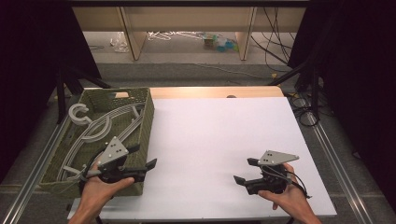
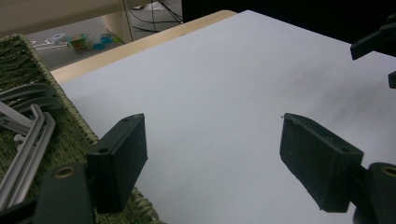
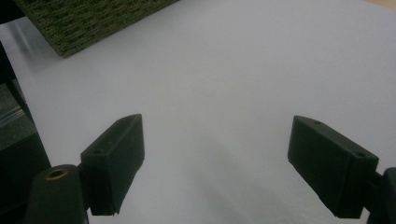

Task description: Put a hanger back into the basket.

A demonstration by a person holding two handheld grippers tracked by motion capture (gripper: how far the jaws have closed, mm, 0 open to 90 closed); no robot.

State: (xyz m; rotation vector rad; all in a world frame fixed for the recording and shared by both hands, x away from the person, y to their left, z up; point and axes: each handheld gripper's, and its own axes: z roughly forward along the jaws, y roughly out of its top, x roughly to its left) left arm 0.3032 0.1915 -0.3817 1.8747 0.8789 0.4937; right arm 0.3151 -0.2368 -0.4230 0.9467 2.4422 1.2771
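Note:
A green woven basket (image 1: 148, 122) stands at the table's left, and several grey clothes hangers (image 1: 100, 128) lie inside it. My left gripper (image 1: 144, 157) hovers over the basket's near right corner, open with nothing between its jaws. In the left gripper view the hangers (image 2: 28, 135) lie at the left on the basket (image 2: 70, 126), and my left gripper (image 2: 212, 154) looks over the white table. My right gripper (image 1: 245, 171) is held open and empty above the table's front right. In the right gripper view, my right gripper (image 3: 217, 158) faces bare tabletop with the basket's corner (image 3: 88, 18) farther off.
The white tabletop (image 1: 219, 140) spreads between the two grippers, with a wooden strip (image 1: 215, 91) at its far edge. Black frame legs and cables (image 1: 303, 98) stand beyond the right side. Shelving and small clutter (image 1: 219, 43) sit on the floor behind.

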